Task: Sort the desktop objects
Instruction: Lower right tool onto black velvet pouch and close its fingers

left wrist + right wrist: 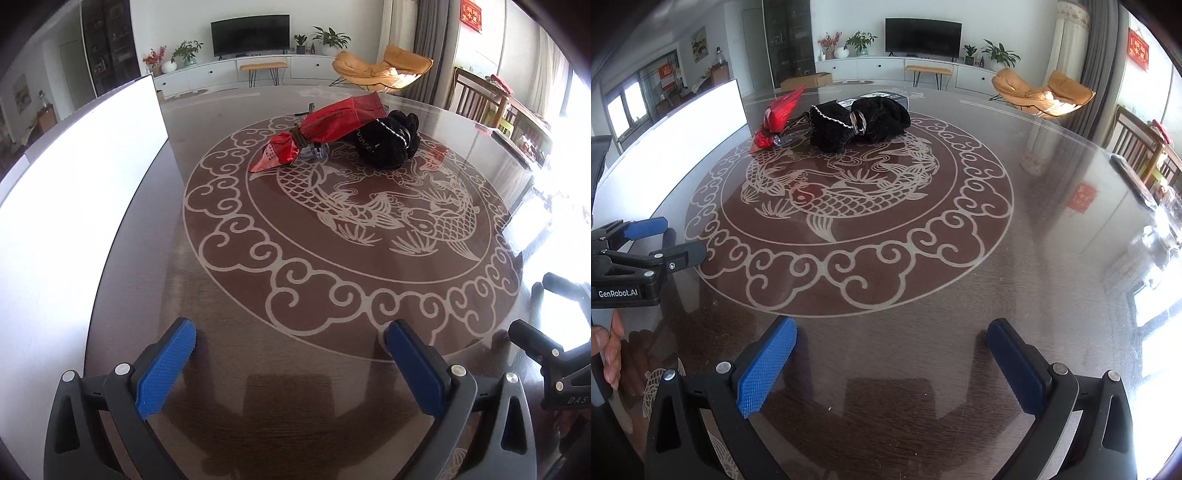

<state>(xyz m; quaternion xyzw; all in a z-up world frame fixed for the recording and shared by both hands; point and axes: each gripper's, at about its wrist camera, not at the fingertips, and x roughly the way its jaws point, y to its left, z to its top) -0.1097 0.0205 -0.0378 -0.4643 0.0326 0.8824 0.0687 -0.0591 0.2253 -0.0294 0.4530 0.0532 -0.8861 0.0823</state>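
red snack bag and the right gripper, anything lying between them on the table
Nothing lies between: in the right wrist view only bare patterned table separates the right gripper from the red snack bag.

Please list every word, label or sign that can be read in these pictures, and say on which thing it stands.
"GenRobot.AI": on the left gripper body.
"DAS": cut off, on the right gripper body.
Red bag: print too small to read.
Red wall sign: blurred.
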